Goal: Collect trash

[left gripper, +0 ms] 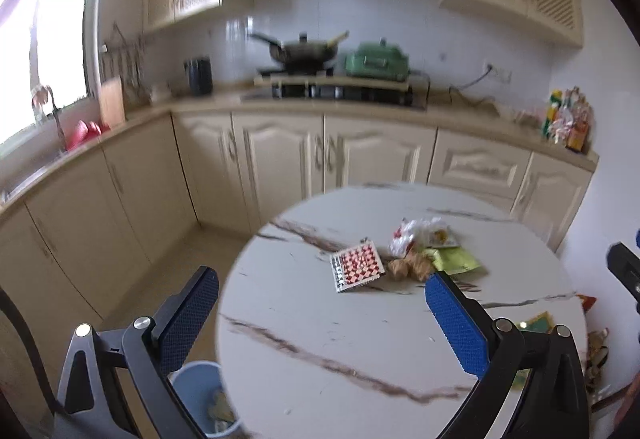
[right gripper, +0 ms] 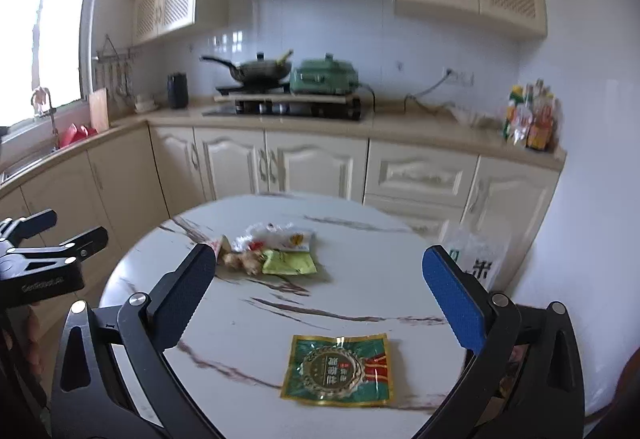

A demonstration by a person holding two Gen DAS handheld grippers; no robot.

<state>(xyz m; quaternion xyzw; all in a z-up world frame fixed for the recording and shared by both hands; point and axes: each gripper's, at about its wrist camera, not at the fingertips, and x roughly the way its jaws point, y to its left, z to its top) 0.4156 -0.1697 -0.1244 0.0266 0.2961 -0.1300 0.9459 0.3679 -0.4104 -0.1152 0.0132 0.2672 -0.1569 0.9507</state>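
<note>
**A:** Both grippers are over the round marble bench, and neither holds anything. The left gripper (left gripper: 322,289) has its jaws spread wide with only bench top between them; the right gripper (right gripper: 318,269) is just as wide and empty.

**B:** Where's the trash?

**A:** Mostly in a loose heap at the middle of the left view: a checkered packet (left gripper: 357,267), crumpled white wrappers (left gripper: 416,233), a brown lump (left gripper: 412,265) and a light green packet (left gripper: 456,259), touching or overlapping. One green and gold sachet (right gripper: 338,369) lies apart, low in the right view, flat between that gripper's fingers.

**B:** So why the wide jaws?

**A:** My guess is they're set for a pickup. The sachet looks like the right one's target, and being flat it may be awkward to pinch.

**B:** And the bin?

**A:** A blue bin (left gripper: 196,383) stands on the floor at the lower left of the left view, beside the bench edge. Something pale already lies inside; I can't tell what.
</note>
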